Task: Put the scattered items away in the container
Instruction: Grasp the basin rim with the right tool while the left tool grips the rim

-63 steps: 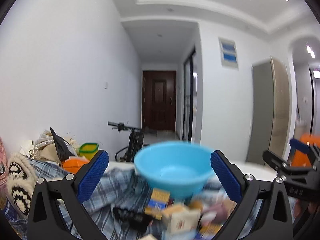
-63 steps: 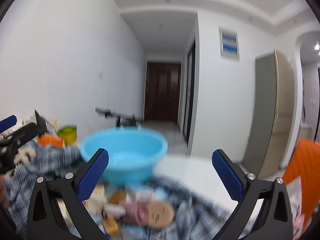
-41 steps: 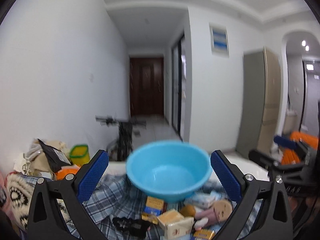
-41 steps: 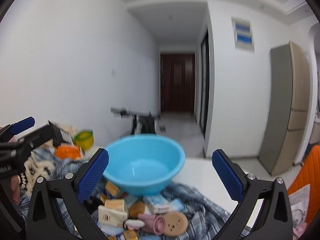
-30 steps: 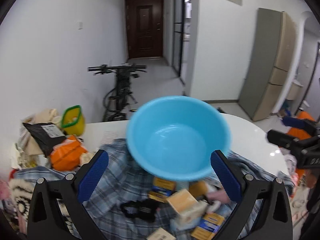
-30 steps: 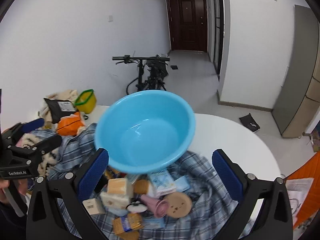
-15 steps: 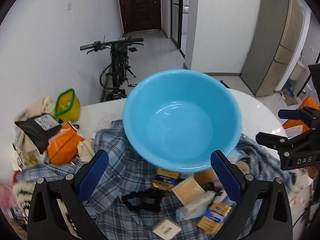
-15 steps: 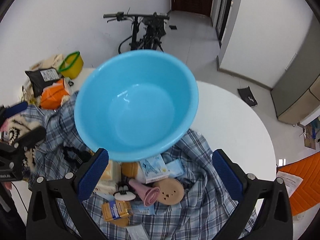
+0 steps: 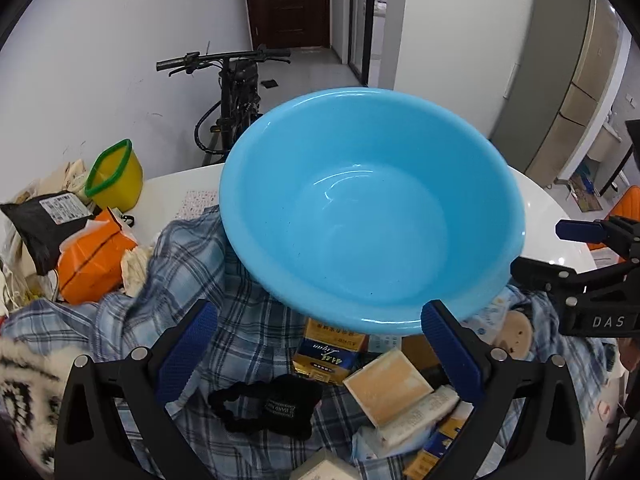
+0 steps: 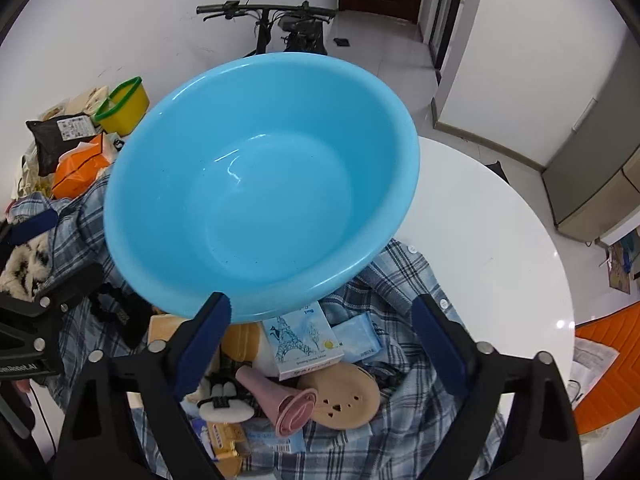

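Note:
An empty light-blue basin (image 9: 372,216) (image 10: 260,184) rests tilted on a plaid cloth (image 9: 192,264). In front of it lies a heap of small items: a black scrunchie (image 9: 264,404), a dark blue and gold box (image 9: 328,352), a tan block (image 9: 388,384), a white box with a tower drawing (image 10: 304,336), a pink cone (image 10: 280,400) and a tan disc (image 10: 344,396). My left gripper (image 9: 320,344) hovers open above the heap's left side. My right gripper (image 10: 322,328) hangs over the tower box; its jaws are closing and touch nothing.
A yellow bucket (image 9: 116,180), an orange bag (image 9: 92,256) and a black packet (image 9: 44,224) crowd the table's left. The white round table (image 10: 480,240) shows bare on the right. A bicycle (image 9: 236,92) stands behind, an orange chair (image 10: 608,364) at the right.
Both views tipped from the room down onto the table and sank toward the heap. The basin grew larger in view. My right jaws stand narrower than half a second ago.

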Motion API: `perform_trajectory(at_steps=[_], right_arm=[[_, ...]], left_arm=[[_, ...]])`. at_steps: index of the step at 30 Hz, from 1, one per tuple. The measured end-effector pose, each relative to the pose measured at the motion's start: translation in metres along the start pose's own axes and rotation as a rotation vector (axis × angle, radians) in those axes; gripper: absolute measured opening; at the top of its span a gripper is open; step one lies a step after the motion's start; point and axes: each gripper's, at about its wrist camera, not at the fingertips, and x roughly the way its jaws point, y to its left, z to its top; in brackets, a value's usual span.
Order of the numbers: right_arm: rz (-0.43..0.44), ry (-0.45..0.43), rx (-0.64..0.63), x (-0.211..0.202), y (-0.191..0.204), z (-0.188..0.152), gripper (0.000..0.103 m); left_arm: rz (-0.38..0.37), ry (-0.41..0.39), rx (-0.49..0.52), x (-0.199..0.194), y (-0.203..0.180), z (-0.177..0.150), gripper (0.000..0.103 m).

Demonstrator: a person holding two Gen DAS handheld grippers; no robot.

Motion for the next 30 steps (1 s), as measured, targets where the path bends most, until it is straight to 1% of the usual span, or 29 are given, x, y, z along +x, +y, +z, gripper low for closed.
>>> perform_trajectory(at_steps=[1,3,4,6,7,9,10,13,15,17,19,23,27,28,30], right_arm=[[0.002,-0.025,-0.011,0.001,0.003,-0.005,0.082],[-0.002,-0.069,-0.046,0.002,0.011,-0.015,0.081],[-0.004,-0.088,-0.055,0.002,0.016,-0.018,0.08],[0.008,-0.107,-0.05,0.003,0.02,-0.019,0.078],[0.017,-0.111,-0.047,0.004,0.02,-0.018,0.078],[0.02,-0.101,-0.043,0.009,0.018,-0.014,0.073],[0.021,-0.097,-0.03,0.012,0.015,-0.013,0.068],[0.027,-0.077,0.021,0.025,0.001,-0.009,0.066],[0.033,-0.083,0.049,0.031,-0.01,-0.007,0.059],[0.028,-0.098,0.062,0.034,-0.02,-0.006,0.045],[0.034,-0.103,0.076,0.037,-0.03,-0.006,0.04],[0.041,-0.091,0.096,0.045,-0.045,-0.006,0.037],[0.034,-0.077,0.08,0.051,-0.045,0.001,0.037],[0.032,-0.074,0.077,0.052,-0.045,0.002,0.037],[0.028,-0.09,0.068,0.052,-0.044,0.002,0.036]], left_arm=[[0.0,-0.014,0.003,0.001,-0.001,-0.004,0.103],[0.0,-0.028,0.027,0.005,-0.006,-0.012,0.103],[-0.002,-0.022,0.036,0.009,-0.007,-0.015,0.103],[-0.016,0.005,0.023,0.019,-0.007,-0.016,0.103],[-0.02,0.016,0.014,0.024,-0.006,-0.016,0.103],[-0.024,0.012,-0.003,0.031,-0.003,-0.015,0.103],[-0.005,0.003,-0.007,0.034,-0.002,-0.014,0.103],[0.032,-0.011,-0.021,0.043,0.003,-0.01,0.103],[0.033,0.003,-0.058,0.054,0.009,-0.008,0.103],[0.034,0.016,-0.085,0.061,0.016,-0.008,0.103],[0.051,0.017,-0.113,0.067,0.026,-0.01,0.102],[0.087,0.021,-0.163,0.076,0.046,-0.008,0.102],[0.095,0.032,-0.184,0.084,0.056,0.0,0.101],[0.093,0.027,-0.182,0.085,0.056,0.002,0.1],[0.072,0.019,-0.141,0.087,0.05,0.005,0.064]])
